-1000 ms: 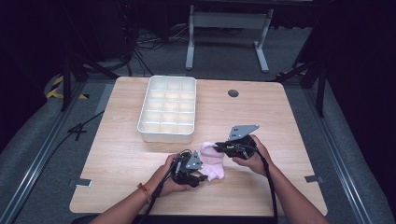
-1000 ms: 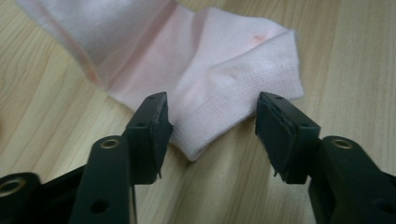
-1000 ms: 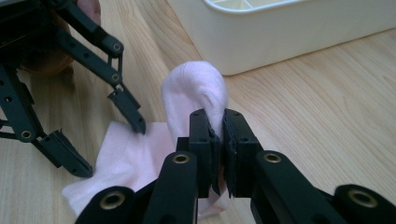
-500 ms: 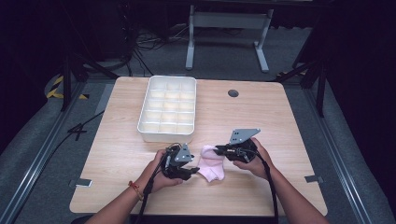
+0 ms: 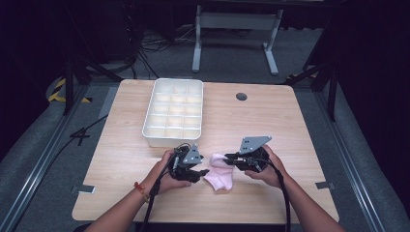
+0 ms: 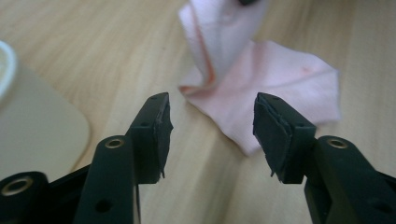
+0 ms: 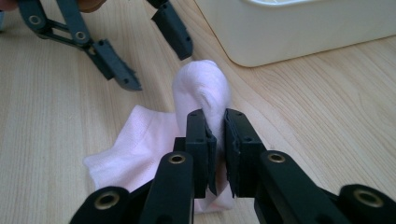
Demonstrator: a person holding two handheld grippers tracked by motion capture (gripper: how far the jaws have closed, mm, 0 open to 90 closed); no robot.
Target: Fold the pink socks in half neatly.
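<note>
pale pink sock [image 5: 220,173], crumpled, half-lifted

A pale pink sock [image 7: 205,100] is lying crumpled, one fold standing pinched between the right jaws, the rest spreading flat just ahead of the left jaws.

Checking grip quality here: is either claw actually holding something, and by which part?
The right claw pinches the pink sock by a raised fold of its fabric. The left claw stands open just short of the sock, holding nothing.
</note>
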